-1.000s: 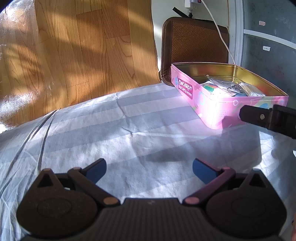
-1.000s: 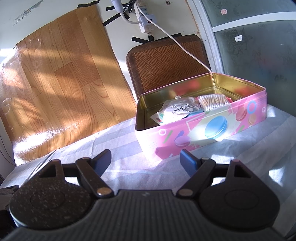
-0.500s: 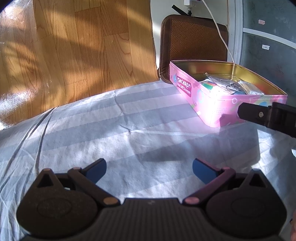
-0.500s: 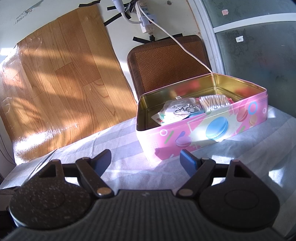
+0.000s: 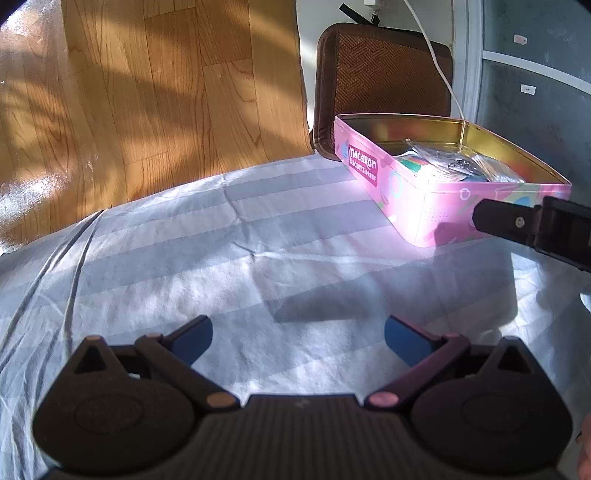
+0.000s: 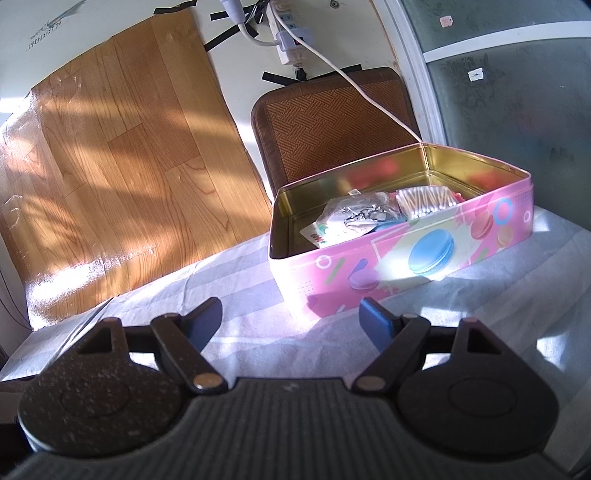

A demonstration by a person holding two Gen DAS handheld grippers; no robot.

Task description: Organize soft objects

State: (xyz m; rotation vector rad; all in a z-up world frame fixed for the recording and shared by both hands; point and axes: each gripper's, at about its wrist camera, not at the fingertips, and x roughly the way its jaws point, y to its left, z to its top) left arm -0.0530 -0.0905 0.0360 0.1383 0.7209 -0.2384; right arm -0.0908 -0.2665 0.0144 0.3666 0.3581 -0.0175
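Both grippers agape beside tin [image 6: 402,258]

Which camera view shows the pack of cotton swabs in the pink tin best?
The right wrist view: the pack of cotton swabs lies in plain sight inside the pink tin, beside clear plastic bags. In the left wrist view the tin's wall and the bags hide most of it, so I cannot pick it out.

Home bedroom prob.: striped bedsheet [image 5: 221,258], wall power strip [image 6: 286,33], woven cushion [image 6: 332,125].

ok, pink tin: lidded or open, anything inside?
Open, not empty. The pink tin shows no lid; its gold interior holds a cotton swab pack and plastic packets.
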